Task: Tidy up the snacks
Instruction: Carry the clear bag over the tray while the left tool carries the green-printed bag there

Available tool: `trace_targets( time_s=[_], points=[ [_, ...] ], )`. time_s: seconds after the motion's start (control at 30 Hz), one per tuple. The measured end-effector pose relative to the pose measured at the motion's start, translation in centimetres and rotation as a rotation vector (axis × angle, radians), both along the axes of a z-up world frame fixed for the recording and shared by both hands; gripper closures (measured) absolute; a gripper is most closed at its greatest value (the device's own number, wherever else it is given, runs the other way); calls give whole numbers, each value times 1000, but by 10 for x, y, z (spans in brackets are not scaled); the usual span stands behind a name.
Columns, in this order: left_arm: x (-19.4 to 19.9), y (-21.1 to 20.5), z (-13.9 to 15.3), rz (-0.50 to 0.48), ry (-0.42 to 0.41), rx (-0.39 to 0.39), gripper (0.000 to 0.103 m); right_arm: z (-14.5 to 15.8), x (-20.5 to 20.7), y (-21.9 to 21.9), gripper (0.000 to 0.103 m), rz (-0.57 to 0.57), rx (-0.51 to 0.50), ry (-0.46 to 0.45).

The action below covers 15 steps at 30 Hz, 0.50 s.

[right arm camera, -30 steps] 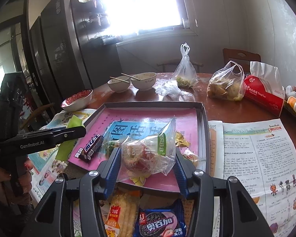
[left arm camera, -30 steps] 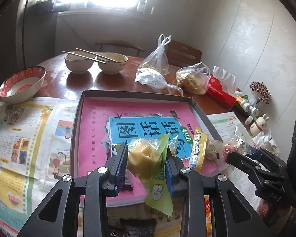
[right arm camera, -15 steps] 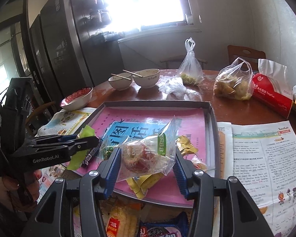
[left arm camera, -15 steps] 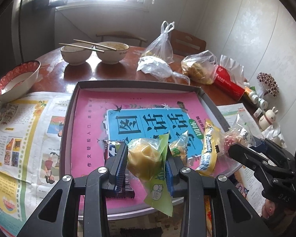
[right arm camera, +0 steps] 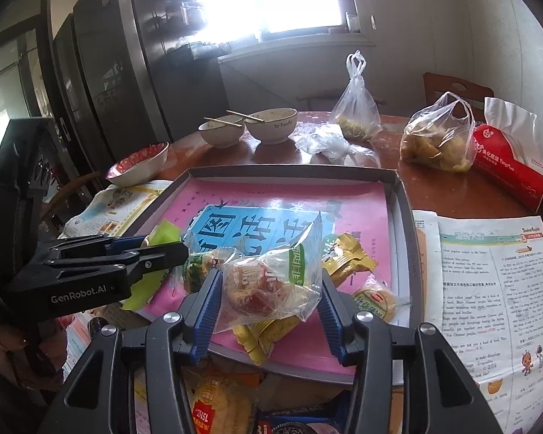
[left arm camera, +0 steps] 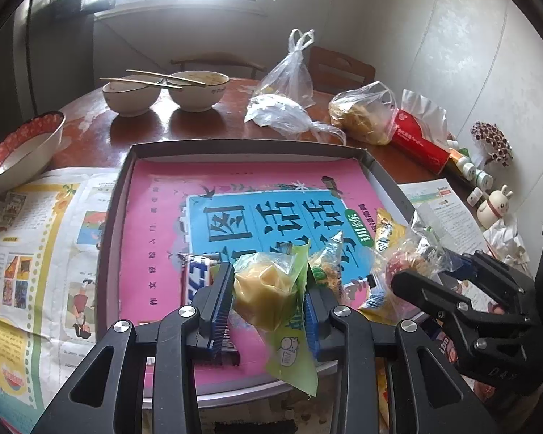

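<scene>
My left gripper is shut on a yellow cake in a green-edged clear wrapper, held over the near part of the grey tray lined with a pink and blue book. My right gripper is shut on a reddish pastry in a clear packet, held over the tray's near right part. In the tray lie a white-and-blue chocolate bar, yellow snack packets and a round wrapped cake. The left gripper also shows in the right wrist view, the right gripper in the left wrist view.
Two bowls with chopsticks, a red-rimmed bowl, plastic bags of food and a red tissue pack stand behind the tray. Newspapers flank it. More snack packets lie at the near edge.
Both grippers have moved forward over the tray with their packets still held. The tray and the snacks in it have come closer in both views.
</scene>
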State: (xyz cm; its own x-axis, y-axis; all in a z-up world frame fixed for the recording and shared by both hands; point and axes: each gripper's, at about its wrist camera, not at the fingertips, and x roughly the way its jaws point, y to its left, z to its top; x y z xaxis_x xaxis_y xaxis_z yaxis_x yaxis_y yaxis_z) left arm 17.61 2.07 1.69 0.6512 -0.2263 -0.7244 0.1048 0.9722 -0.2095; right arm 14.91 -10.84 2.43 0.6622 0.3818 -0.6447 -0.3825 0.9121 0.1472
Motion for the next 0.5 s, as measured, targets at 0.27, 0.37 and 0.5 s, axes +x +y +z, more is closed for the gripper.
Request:
trace_targets(
  time_s=[0.27, 0.37, 0.5],
  points=[
    [-3, 5, -1, 20, -4, 31, 67, -9, 1, 12, 52, 28, -29, 19],
    [-4, 8, -3, 24, 4, 22, 67, -10, 2, 15, 52, 30, -42, 20],
    [-5, 11, -5, 29, 8, 23, 67, -13, 2, 17, 52, 32, -55, 23]
  ],
)
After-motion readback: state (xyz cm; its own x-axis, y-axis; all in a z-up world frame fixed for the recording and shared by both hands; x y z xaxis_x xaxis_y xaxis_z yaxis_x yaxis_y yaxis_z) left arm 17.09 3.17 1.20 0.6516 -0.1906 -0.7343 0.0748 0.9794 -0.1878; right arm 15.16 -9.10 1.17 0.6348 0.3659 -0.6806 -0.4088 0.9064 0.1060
